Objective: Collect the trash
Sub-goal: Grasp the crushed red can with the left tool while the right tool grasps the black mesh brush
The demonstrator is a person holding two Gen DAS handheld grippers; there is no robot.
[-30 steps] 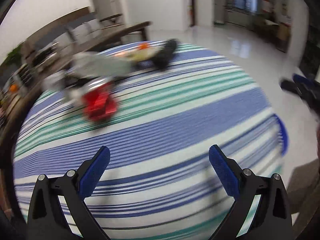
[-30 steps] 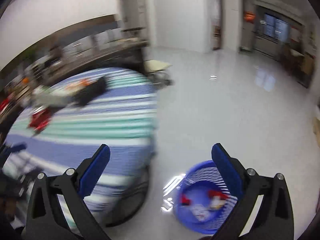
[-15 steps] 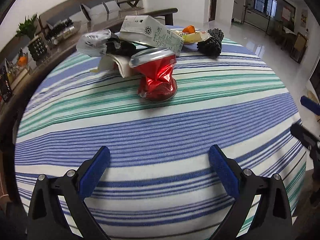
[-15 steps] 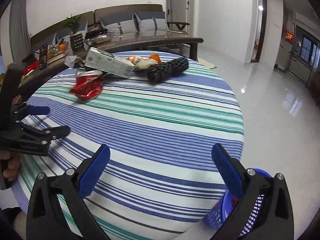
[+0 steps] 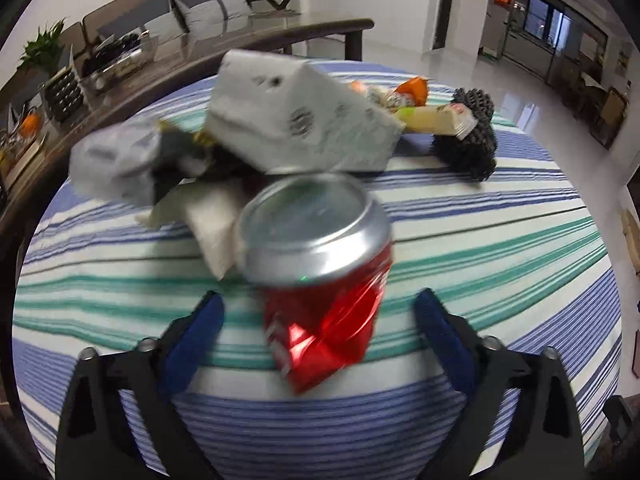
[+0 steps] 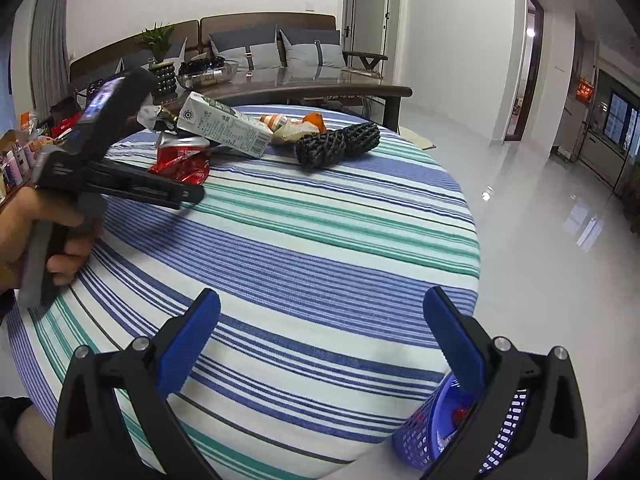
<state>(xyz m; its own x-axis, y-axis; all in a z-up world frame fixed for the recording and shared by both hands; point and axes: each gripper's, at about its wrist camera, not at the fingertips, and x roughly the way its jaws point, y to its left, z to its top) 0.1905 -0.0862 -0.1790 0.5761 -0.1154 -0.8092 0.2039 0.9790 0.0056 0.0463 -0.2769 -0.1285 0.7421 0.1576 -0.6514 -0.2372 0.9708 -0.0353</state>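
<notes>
A bright room with white walls and a glossy pale floor holds a sofa with grey cushions behind a dark wooden table. Nearer stands a round table under a striped cloth of blue, green and white. Below its edge sits a blue basket on the floor. On the far side of the cloth lies a heap of trash: a white carton, a black mesh roll, a grey wrapper and a crushed red can. The left gripper is closing, the can between its fingers but not yet pressed. The right gripper is spread wide over bare cloth, empty.
</notes>
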